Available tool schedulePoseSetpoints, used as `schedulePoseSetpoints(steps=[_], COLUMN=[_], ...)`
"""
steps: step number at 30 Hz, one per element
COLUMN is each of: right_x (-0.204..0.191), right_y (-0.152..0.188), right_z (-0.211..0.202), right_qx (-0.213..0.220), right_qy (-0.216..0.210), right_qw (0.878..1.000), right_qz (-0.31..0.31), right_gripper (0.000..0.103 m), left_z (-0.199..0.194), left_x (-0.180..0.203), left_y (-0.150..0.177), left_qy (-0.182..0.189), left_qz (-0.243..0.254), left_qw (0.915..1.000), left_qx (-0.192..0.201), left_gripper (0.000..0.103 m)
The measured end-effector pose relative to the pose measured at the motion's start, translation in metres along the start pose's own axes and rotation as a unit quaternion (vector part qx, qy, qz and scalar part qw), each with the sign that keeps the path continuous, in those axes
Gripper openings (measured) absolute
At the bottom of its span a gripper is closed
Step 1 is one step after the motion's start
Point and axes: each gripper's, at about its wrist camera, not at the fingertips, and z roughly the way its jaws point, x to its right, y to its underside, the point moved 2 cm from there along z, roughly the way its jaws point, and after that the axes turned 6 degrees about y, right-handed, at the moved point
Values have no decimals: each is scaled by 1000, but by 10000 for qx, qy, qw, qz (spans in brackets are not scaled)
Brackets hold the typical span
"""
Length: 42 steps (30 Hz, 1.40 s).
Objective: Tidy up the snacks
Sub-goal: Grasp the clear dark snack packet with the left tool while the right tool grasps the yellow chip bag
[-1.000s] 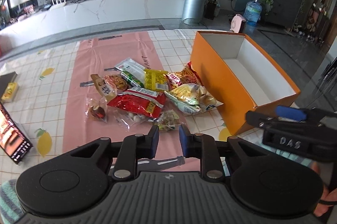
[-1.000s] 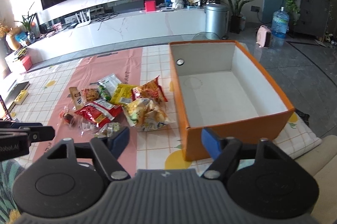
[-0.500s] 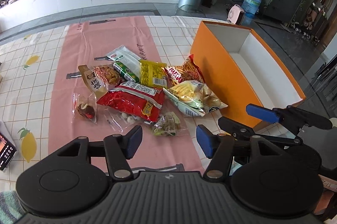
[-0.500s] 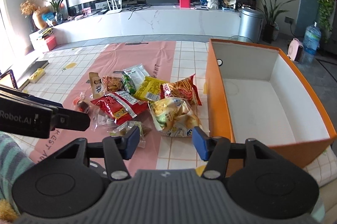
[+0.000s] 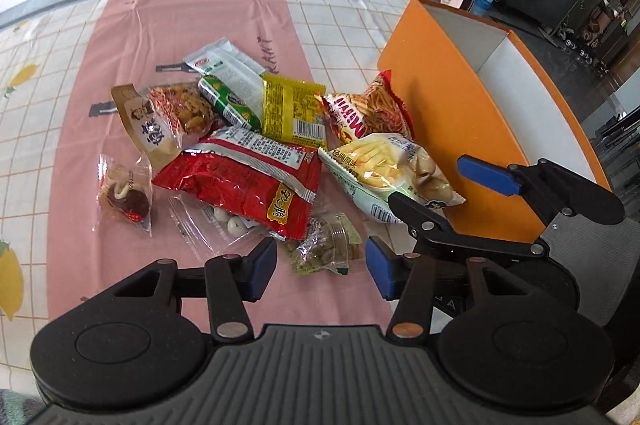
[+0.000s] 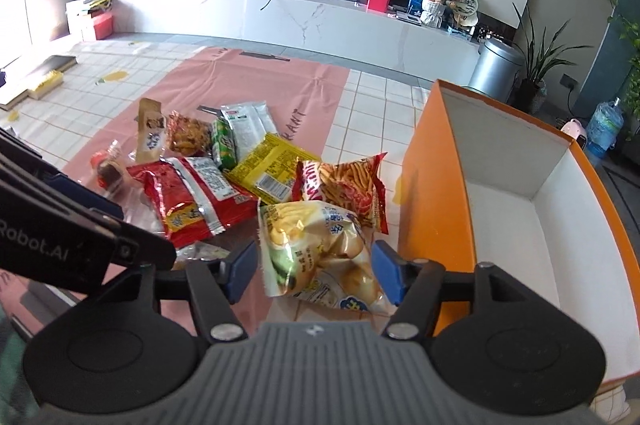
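Two grippers, left (image 5: 320, 267) & right (image 6: 314, 271), jaws wide apart over crinkly, colourful snack packets (image 5: 240, 181).

The tabletop (image 5: 344, 9) wears a checked cloth with a pink runner (image 5: 192, 21). Snack packets (image 5: 248, 177) lie heaped on it beside an orange box (image 6: 440, 185); perhaps a book (image 6: 52, 65) far left.

Both tongs are built alike: a ribbed grey base is flanked by two round black discs, and black linkage arms are pinned with silver screws. The left tongs (image 5: 320, 267) and right tongs (image 6: 314, 271) are tipped with blue pads (image 5: 262, 267). White "Robot.AI" lettering is printed on one body.
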Motion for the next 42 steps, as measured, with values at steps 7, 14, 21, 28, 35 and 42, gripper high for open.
schedulePoseSetpoints(steps=[7,14,21,28,35,42], right_x=[-8,-23,-19,-15,-16,-18], right_y=[4,16,19,21,22,20], right_z=[19,17,28,32,32,28], right_qx=[127,155,-10,-90,-133,-145], right_qy=[323,279,83,-21,24,66], right_qw=[9980,9949,9977,9987,9987,9985], right_qz=[-535,-958,-671,-497,-481,-531], right_gripper=[74,65,65,64,56,46], left_z=[19,33,45,57,57,46], left_x=[-8,-13,-25,-36,-29,-20], left_y=[-3,0,1,6,7,5], left_qy=[134,178,360,660,650,464], left_qz=[-216,-367,-777,-1226,-1090,-825], left_qw=[9994,9984,9955,9896,9916,9954], left_qx=[-214,-391,-407,-375,-261,-167], left_gripper=[59,59,66,72,63,52])
